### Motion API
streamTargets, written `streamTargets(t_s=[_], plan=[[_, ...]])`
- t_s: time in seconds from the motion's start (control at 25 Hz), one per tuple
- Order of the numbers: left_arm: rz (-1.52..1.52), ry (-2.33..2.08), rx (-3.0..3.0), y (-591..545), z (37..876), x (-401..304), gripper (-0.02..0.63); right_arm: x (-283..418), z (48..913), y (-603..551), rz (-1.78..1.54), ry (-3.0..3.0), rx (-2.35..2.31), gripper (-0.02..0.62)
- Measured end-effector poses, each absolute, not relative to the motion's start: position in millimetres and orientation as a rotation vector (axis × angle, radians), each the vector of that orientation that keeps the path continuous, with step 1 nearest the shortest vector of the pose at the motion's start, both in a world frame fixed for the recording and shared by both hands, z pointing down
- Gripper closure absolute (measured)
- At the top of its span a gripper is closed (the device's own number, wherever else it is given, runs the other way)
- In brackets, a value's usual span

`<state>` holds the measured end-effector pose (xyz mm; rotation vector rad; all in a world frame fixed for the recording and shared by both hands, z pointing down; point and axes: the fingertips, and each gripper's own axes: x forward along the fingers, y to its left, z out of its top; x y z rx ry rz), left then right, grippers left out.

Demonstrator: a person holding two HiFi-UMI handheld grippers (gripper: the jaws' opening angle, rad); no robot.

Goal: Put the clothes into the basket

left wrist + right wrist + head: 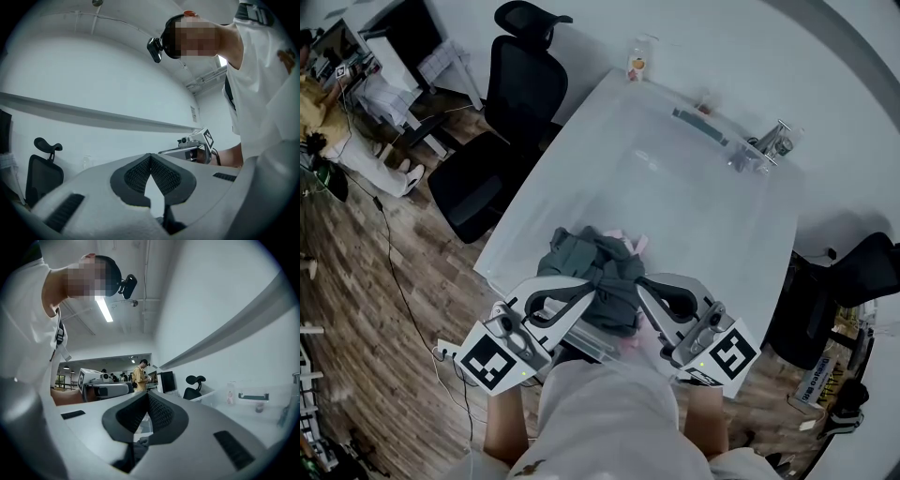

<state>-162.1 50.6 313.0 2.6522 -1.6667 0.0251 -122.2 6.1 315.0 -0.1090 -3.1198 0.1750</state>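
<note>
A dark grey-green bundle of clothes (605, 272) hangs over the near edge of the white table (675, 197), right in front of me. My left gripper (592, 292) bites into it from the left and my right gripper (643, 287) from the right, both level and pointing at each other. In the left gripper view the jaw tips (151, 157) meet, with dark cloth (171, 226) caught below them. In the right gripper view the tips (148, 397) also meet over dark cloth (135, 447). A pale pink piece (635, 245) peeks out behind the bundle. I see no basket.
A black office chair (520, 89) stands at the table's left side and another (862, 272) at its right. A small bottle (637, 62), a grey bar (699, 124) and metal fittings (766, 145) sit along the far edge. People work at desks far left (328, 94).
</note>
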Motion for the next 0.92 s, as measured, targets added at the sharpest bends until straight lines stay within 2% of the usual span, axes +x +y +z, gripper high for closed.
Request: streamTargets(t_s=[0.92], plan=[[0.035, -1.68, 2.638, 42, 311, -150, 0.601, -107, 318, -1, 0.134, -3.091, -0.096, 0.591]])
